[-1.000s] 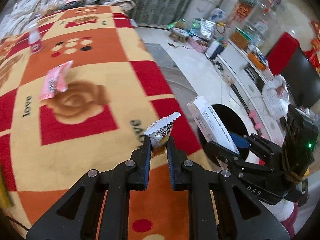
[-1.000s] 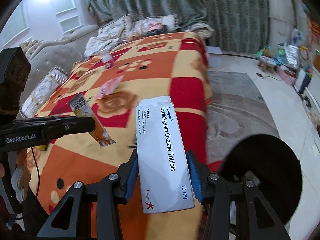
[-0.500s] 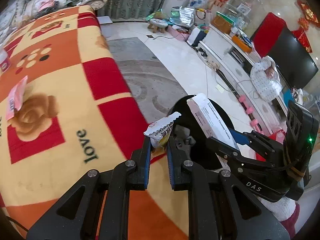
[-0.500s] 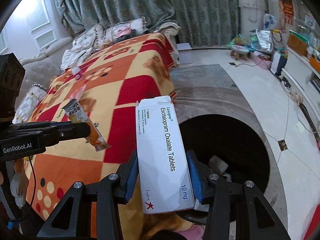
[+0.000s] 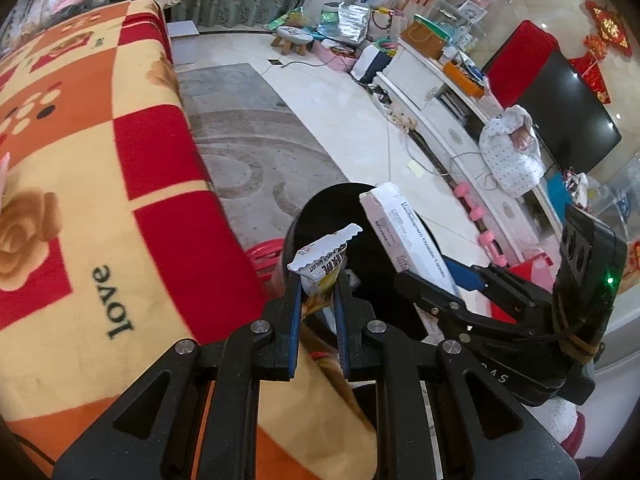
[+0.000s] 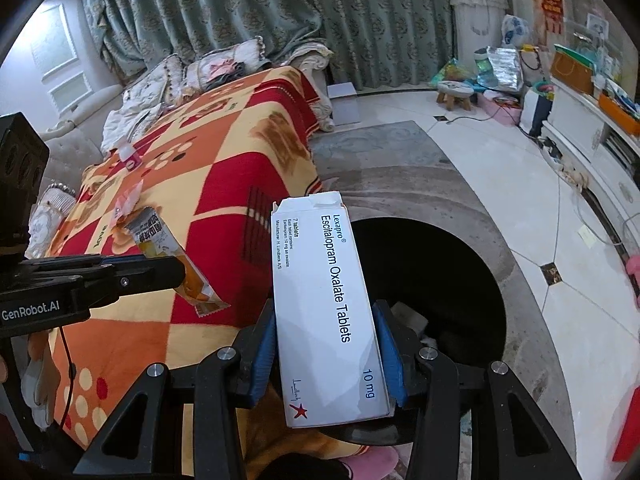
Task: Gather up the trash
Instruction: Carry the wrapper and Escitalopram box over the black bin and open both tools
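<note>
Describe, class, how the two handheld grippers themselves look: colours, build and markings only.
Both are black, angular frames with silver bolts and blue finger pads. The left gripper reads "GenRobot.AI" in white along its side, seen from the right wrist view. The right gripper shows the letters "DAS", a boxy black rear block and a small green light.

White tablet box (image 6: 328, 312), black bin (image 6: 460, 264), red-orange checked blanket (image 6: 224, 168), grey-green patterned curtains (image 6: 248, 8).

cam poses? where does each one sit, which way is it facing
Left wrist: on the left gripper, facing the black bin and TV side; own fingers pinch a snack wrapper.
Right wrist: on the right gripper, facing bed and curtains; own fingers clamp the tablet box.
Shared: bin, both items, each other's gripper.
</note>
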The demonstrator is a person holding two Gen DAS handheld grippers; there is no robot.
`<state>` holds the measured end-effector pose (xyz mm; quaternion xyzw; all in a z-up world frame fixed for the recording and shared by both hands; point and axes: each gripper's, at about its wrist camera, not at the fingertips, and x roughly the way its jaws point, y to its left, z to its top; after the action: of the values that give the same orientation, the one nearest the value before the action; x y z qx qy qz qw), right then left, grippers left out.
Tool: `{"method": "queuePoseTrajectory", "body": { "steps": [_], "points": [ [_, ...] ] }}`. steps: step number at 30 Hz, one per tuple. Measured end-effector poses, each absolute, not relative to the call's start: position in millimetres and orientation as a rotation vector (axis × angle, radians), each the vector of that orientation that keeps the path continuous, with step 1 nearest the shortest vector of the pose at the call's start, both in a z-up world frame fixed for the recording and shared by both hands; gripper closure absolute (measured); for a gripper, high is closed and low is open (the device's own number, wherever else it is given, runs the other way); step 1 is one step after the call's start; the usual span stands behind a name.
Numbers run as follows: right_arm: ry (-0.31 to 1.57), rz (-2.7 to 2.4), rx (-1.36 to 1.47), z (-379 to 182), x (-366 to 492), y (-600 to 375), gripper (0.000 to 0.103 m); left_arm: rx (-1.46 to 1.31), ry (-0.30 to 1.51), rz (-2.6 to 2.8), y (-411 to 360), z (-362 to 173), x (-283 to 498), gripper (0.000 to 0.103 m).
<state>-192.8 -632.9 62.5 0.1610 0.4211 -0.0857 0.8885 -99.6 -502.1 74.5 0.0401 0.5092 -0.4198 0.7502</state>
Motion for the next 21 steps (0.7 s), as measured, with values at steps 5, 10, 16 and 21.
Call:
{"method": "queuePoseTrajectory", "body": {
  "steps": [5,10,16,21],
  "points": [
    [0.882,-0.188,0.342,58.1,-196.4,-638.8,0.058,0.077,1.127,-0.933,-512.1,70.5,-99.8,0.09],
    [0.889,-0.204,0.358,52.8,-200.4,-646.8,0.058,0.068,1.136,-0.95,-523.7,68.2,-100.4,0.09],
    [0.902,-0.216,0.377,45.5,-203.4,-654.7,0.058,0.075,1.151,-0.956,-535.8,61.0,-105.3,0.09],
    [0.91,-0.224,0.394,38.9,-205.2,-660.6,0.058,0.087,1.166,-0.955,-542.6,52.7,-106.9,0.09]
  ]
}}
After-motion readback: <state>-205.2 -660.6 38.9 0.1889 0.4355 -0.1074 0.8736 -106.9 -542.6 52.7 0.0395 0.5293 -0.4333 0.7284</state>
